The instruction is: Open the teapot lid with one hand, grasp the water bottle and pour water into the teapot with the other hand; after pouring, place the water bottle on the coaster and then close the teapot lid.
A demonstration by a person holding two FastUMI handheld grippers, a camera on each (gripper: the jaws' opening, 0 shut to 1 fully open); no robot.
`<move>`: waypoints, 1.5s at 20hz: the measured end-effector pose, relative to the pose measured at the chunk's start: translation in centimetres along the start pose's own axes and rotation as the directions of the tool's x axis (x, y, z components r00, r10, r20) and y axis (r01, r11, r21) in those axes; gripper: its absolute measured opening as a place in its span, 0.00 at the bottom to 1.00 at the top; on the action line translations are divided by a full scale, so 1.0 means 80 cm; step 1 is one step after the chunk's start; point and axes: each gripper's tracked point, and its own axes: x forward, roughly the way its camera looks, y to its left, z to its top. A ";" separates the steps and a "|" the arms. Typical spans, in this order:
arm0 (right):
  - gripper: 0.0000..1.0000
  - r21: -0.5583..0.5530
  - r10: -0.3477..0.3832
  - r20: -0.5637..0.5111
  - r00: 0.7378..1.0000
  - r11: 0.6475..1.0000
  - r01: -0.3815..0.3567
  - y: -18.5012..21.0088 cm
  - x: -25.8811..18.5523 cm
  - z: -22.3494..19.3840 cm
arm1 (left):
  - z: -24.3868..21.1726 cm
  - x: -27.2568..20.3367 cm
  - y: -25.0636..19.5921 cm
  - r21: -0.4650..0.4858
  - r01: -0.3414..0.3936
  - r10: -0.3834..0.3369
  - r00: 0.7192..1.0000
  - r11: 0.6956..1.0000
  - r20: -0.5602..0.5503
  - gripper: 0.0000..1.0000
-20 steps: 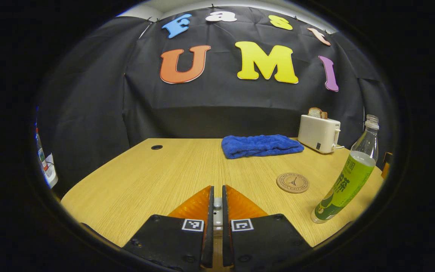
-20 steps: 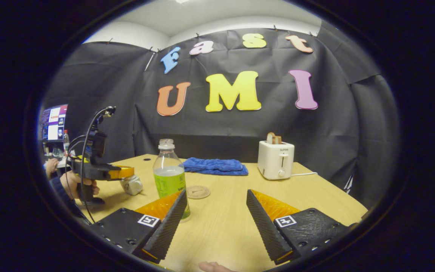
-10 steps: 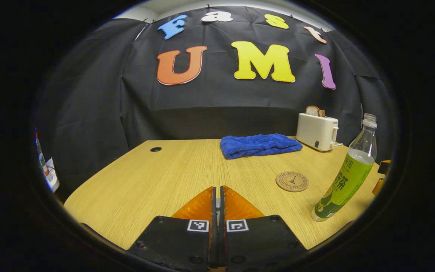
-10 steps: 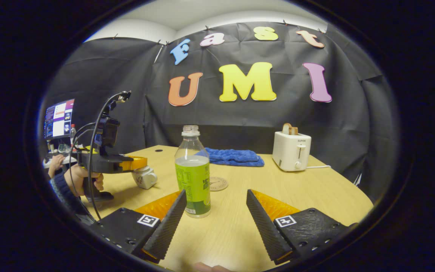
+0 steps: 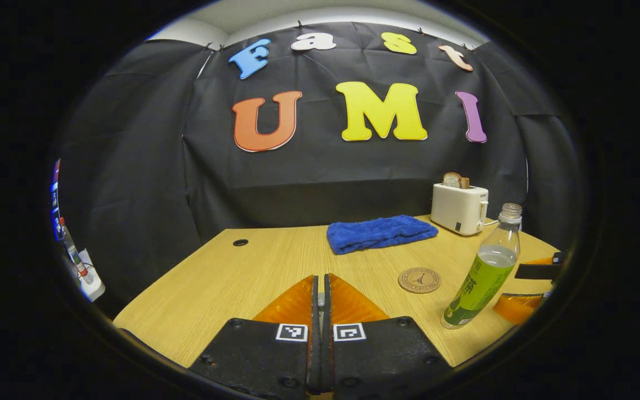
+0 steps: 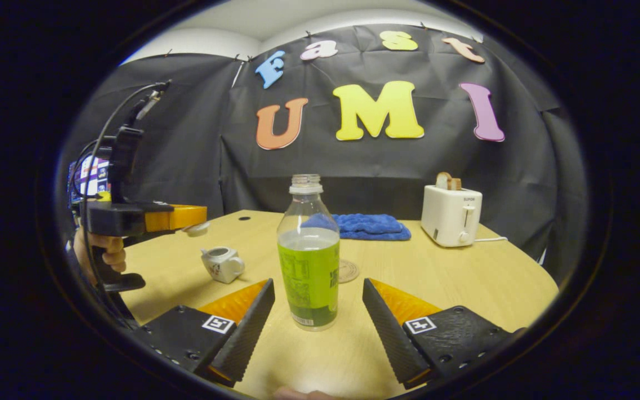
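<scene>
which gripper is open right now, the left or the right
The right gripper: its fingers stand wide apart either side of the water bottle. The left gripper is shut on the teapot lid.

The water bottle (image 6: 309, 255) hides part of the coaster (image 6: 349, 270), and the lid (image 6: 196, 227) pinched in the left gripper (image 6: 200, 219) is mostly hidden.

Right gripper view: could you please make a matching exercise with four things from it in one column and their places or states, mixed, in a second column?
Things:
1. teapot lid
2. water bottle
3. towel
4. toaster

States:
A. holds bread
B. gripped in the left claw
C. lying at the back of the table
D. upright in front of the open right claw

Pairs: 1-B, 2-D, 3-C, 4-A.
</scene>
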 end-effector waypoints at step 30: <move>0.70 -0.497 -0.222 -0.039 0.974 0.850 0.174 0.006 0.063 0.016 | -0.010 -0.094 0.063 -0.028 -0.048 0.049 0.998 0.998 0.037 0.03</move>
